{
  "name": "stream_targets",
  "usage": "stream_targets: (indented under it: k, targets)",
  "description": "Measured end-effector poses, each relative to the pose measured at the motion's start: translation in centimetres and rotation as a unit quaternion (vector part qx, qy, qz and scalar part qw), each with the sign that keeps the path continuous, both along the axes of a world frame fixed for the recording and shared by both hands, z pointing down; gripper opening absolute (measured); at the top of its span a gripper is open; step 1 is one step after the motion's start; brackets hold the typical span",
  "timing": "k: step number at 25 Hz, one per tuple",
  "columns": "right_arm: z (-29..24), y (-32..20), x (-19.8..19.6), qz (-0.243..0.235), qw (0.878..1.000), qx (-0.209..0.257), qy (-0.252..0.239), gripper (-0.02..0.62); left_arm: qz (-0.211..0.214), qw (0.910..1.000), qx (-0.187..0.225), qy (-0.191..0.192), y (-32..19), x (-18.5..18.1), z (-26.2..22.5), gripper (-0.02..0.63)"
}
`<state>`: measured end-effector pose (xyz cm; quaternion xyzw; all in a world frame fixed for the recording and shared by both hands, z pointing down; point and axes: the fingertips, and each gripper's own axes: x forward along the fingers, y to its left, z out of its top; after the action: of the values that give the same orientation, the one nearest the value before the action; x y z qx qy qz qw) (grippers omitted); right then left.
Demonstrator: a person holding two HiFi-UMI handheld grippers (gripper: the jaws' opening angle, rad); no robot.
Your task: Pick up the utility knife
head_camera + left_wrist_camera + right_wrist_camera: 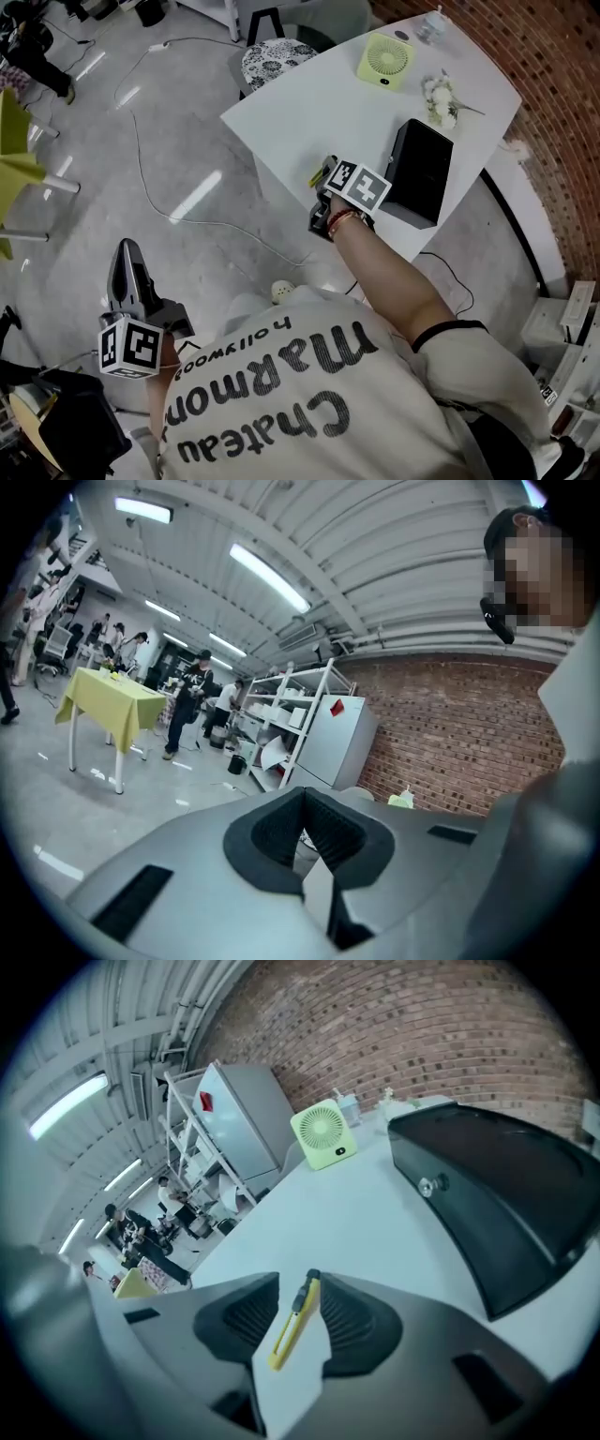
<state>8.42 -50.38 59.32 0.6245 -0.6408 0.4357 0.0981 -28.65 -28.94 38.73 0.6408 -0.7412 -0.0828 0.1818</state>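
Right gripper (298, 1288) fingers (352, 1321) spread, nothing clamped yet. Yellow utility knife (293, 1321) lies flat on white table (356, 1213), in gap between them. We'd centre on handle, lower till tips brush table, squeeze across narrow sides, stay clear of black box (506, 1204). Left gripper (305, 803) fingers pressed together, empty, off table.

Utility knife (318, 174) mostly hidden behind right claw (328, 173) — black case (506, 1194) cut by frame edge.

One left gripper (305, 829), one right gripper (300, 1309), one counter (319, 103), one knife (286, 1335), one fan (384, 59), one black case (419, 172) and one flower bunch (439, 100) were counted.
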Motion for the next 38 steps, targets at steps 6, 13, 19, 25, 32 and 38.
stream_targets:
  k: [6,13,19,25,32,38]
  targets:
    - [1.0,-0.8,0.6,0.025,0.998,-0.017,0.058,0.188,-0.018,0.9998,0.001,-0.008,0.0,-0.6,-0.5,0.002]
    - [2.3,-0.9,0.3,0.019,0.993,-0.03,0.11,0.198,-0.016,0.9998,-0.01,-0.009,0.7,-0.4,-0.2,0.002]
    - [2.4,-0.8,0.5,0.009,0.988,-0.021,0.15,0.156,-0.021,0.9997,-0.011,-0.005,1.8,-0.4,-0.1,0.002]
    - [2.4,-0.7,1.5,0.017,0.986,-0.03,0.166,0.063,-0.02,0.9997,-0.007,-0.009,2.5,-0.6,-0.4,0.002]
    - [2.4,0.4,0.8,-0.015,0.989,-0.021,0.144,0.054,-0.008,0.9999,-0.01,-0.01,2.7,0.3,-0.4,0.002]
    - [2.2,3.0,1.0,-0.03,0.992,-0.029,0.12,0.052,0.015,0.9999,0.002,-0.001,2.0,1.3,0.0,0.002]
